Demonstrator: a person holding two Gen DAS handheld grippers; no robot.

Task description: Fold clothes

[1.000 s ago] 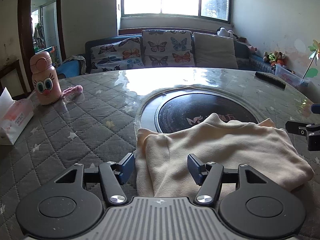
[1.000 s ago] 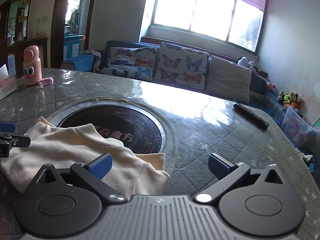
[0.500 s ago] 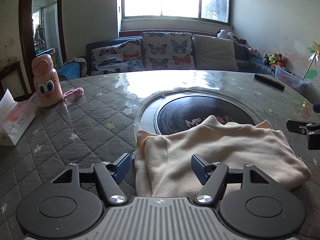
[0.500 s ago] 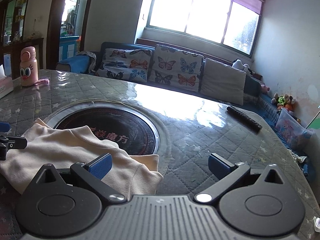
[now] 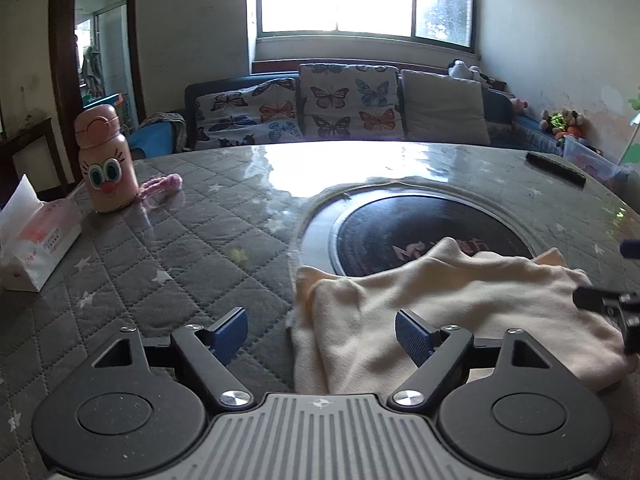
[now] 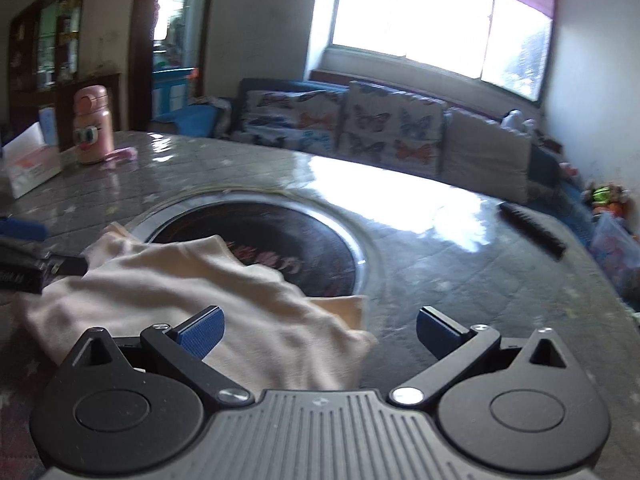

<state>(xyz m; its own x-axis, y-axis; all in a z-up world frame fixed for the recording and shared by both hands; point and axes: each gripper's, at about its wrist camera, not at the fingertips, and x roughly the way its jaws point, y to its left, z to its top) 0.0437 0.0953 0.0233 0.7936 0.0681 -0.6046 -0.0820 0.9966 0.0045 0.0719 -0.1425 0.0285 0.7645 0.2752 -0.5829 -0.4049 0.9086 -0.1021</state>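
A cream garment (image 5: 448, 300) lies folded in a bundle on the grey quilted table, partly over the black round hotplate (image 5: 424, 224). My left gripper (image 5: 322, 332) is open and empty, just above the garment's left edge. My right gripper (image 6: 320, 330) is open and empty, over the garment's (image 6: 208, 292) right end. Each gripper's fingers show at the edge of the other's view: the right one (image 5: 608, 304), the left one (image 6: 24, 256).
A pink bottle with a cartoon face (image 5: 105, 160), a pink strap (image 5: 160, 184) and a tissue box (image 5: 36, 236) stand at the table's left. A black remote (image 5: 556, 168) lies at the far right. A sofa with butterfly cushions (image 5: 344, 108) stands behind the table.
Both grippers have drawn back and up from the garment. The left jaws have opened wider. The right view has swung left and is blurred by motion.
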